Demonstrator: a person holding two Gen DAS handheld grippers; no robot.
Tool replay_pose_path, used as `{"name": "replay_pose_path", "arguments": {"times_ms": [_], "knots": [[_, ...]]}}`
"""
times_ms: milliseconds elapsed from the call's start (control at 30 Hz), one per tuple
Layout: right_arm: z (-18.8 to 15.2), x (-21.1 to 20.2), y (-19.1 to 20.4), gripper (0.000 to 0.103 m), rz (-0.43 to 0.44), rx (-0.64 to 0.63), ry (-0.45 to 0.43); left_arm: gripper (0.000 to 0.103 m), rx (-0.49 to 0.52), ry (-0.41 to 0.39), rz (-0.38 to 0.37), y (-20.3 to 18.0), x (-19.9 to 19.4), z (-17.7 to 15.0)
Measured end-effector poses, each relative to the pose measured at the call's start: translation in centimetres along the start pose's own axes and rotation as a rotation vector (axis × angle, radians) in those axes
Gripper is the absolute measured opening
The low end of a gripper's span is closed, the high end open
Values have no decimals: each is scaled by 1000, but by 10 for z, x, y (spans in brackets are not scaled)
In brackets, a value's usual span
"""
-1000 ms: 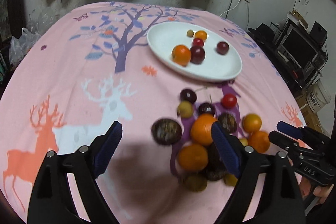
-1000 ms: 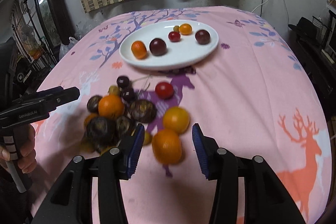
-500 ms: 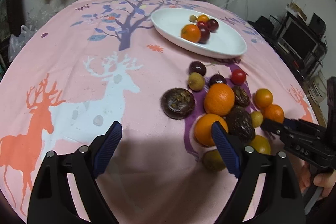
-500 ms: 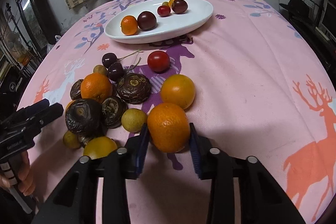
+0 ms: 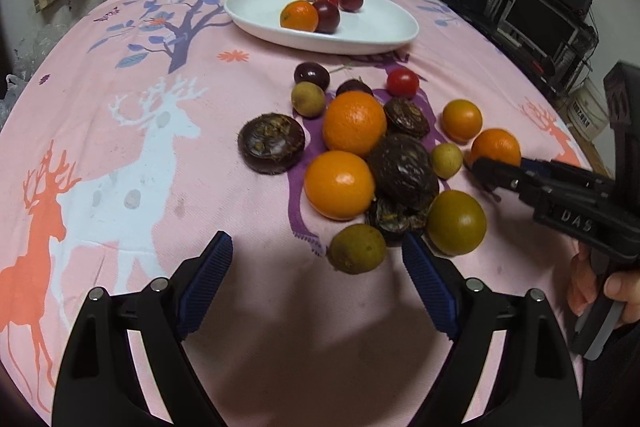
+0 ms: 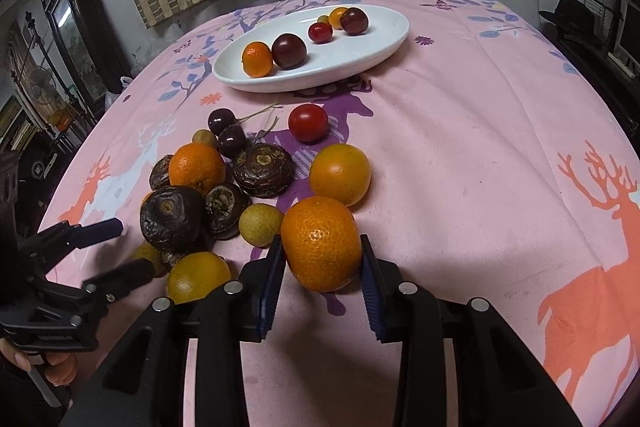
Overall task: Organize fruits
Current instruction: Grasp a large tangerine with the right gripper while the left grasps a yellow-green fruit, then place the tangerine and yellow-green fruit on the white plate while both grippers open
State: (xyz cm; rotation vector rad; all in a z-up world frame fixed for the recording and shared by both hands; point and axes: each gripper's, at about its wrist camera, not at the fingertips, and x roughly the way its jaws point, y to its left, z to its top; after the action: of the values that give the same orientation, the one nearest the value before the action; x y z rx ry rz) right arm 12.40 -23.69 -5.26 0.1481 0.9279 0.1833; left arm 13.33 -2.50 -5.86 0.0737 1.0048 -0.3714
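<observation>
On the pink deer tablecloth lies a pile of fruit: oranges, dark brown chestnut-like fruits (image 6: 262,169), small yellow-green ones, dark cherries and a red tomato (image 6: 308,123). My right gripper (image 6: 321,255) is shut on the nearest orange (image 6: 318,227), both pads pressing its sides as it rests on the cloth. My left gripper (image 5: 316,251) hovers open at the pile's near-left edge, with a small olive-green fruit (image 5: 357,249) just ahead between its fingertips, untouched. The white oval plate (image 6: 376,43) behind the pile holds several fruits.
Bare pink cloth spreads left of the pile in the left wrist view and right of it in the right wrist view. A striped curtain hangs behind the table. Dark furniture and electronics (image 5: 540,23) stand off the table's right side. A hand (image 5: 600,291) grips the right tool.
My right gripper's jaws closed onto the nearest orange and sank a little. My left gripper came down and closer to the pile, still wide open.
</observation>
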Motion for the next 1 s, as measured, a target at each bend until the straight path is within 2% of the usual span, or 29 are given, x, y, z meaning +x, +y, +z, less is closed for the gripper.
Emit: {"name": "replay_pose_path", "arguments": {"times_ms": [100, 267, 333, 400, 500, 633, 800, 867, 1000], "knots": [[1, -2, 1, 37, 5, -3, -9, 75, 28, 21, 17, -5, 7, -3], [0, -5, 3, 37, 10, -13, -14, 73, 57, -10, 35, -9, 10, -2], [0, -5, 5, 37, 12, -20, -15, 57, 78, -27, 48, -12, 9, -2], [0, -5, 5, 37, 10, -23, -17, 50, 93, -36, 39, -14, 8, -2], [0, -5, 5, 37, 8, -16, -16, 28, 108, -40, 13, -17, 6, -2], [0, -10, 3, 37, 9, -5, -38, 27, 71, -25, -23, -13, 0, 0], [4, -25, 5, 37, 49, 6, -99, 27, 20, -85, -85, -6, -29, 14], [8, -34, 8, 37, 77, 13, -120, 27, 19, -102, -78, -5, -37, 24], [26, -48, 19, 37, 100, -34, -156, 27, 35, -115, -11, 0, -38, 58]]}}
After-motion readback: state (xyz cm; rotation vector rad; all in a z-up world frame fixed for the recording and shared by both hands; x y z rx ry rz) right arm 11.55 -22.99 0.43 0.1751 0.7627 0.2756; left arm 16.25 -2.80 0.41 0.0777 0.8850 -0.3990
